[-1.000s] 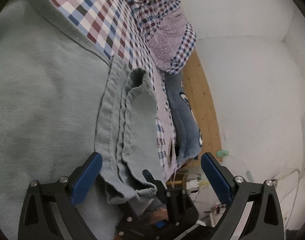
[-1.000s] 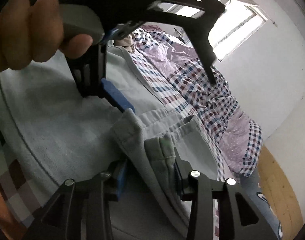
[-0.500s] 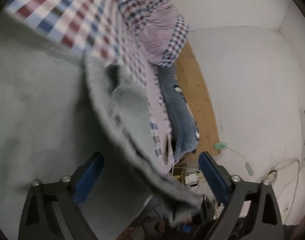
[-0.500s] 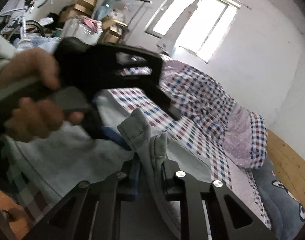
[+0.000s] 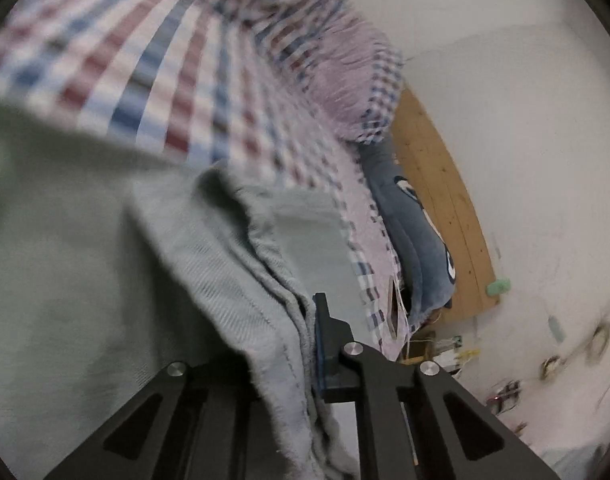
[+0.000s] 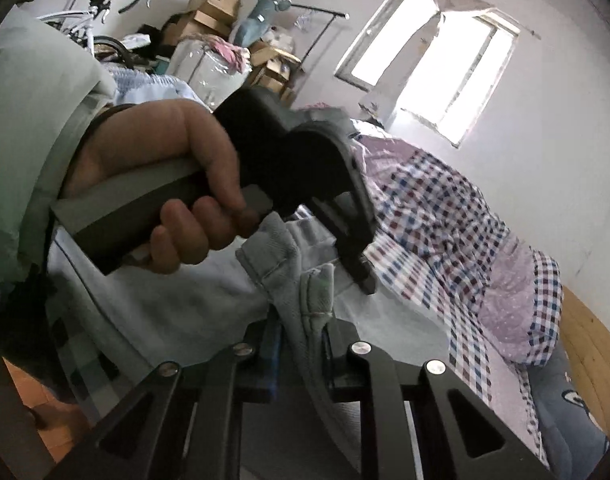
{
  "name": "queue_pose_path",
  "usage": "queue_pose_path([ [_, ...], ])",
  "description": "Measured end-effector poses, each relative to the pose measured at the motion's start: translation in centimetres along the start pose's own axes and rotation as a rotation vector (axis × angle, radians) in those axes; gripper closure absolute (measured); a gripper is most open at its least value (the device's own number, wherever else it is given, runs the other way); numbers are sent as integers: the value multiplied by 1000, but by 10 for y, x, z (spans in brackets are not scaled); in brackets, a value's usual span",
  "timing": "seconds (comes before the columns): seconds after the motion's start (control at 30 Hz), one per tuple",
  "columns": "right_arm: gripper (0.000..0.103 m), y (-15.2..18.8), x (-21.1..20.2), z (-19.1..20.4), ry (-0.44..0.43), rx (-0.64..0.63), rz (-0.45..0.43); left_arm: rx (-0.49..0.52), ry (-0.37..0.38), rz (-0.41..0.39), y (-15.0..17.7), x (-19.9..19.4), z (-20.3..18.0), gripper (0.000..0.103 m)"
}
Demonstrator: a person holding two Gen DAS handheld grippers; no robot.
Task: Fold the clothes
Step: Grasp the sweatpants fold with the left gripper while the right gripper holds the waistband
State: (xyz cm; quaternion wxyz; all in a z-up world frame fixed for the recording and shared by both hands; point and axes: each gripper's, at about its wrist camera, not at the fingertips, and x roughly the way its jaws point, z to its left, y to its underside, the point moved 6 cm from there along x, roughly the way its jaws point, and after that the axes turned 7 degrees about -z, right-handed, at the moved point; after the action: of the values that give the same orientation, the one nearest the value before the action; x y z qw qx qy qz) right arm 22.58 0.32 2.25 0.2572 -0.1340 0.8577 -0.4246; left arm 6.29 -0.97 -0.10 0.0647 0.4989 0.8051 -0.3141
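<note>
Your bed (image 6: pixel 437 280) wears a checked sheet; on it lie the pale green garment (image 5: pixel 65 260) and a rumpled checked quilt (image 6: pixel 517 292).

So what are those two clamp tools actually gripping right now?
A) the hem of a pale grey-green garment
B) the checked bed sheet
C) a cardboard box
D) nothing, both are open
A: the left gripper and the right gripper are each closed on a bunched, stitched edge of the pale grey-green garment, which lies on the checked sheet.
</note>
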Motion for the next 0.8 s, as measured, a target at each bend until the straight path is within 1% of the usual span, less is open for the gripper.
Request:
queue_pose_path([
  [0.03, 87, -8, -2, 4, -3, 6, -23, 37, -5, -21, -4, -8, -9, 95],
  [0.07, 87, -15, -3, 9, -9, 12, -41, 44, -21, -19, -4, -10, -6, 95],
  [0.3, 86, 13, 51, 71, -158, -18, 129, 44, -152, 31, 2, -15, 40, 93],
  [0.43, 86, 18, 56, 76, -142, -43, 132, 43, -227, 59, 6, -19, 66, 93],
  [0.63, 85, 19, 59, 76, -142, -50, 136, 96, -194, 3, -3, -34, 44, 93],
  [0.7, 86, 11, 56, 73, -142, -30, 118, 114, -181, -17, -5, -40, 36, 94],
  [0.8, 88, -13, 43, 67, -133, -6, 55, 141, -162, -47, -10, -48, 25, 95],
])
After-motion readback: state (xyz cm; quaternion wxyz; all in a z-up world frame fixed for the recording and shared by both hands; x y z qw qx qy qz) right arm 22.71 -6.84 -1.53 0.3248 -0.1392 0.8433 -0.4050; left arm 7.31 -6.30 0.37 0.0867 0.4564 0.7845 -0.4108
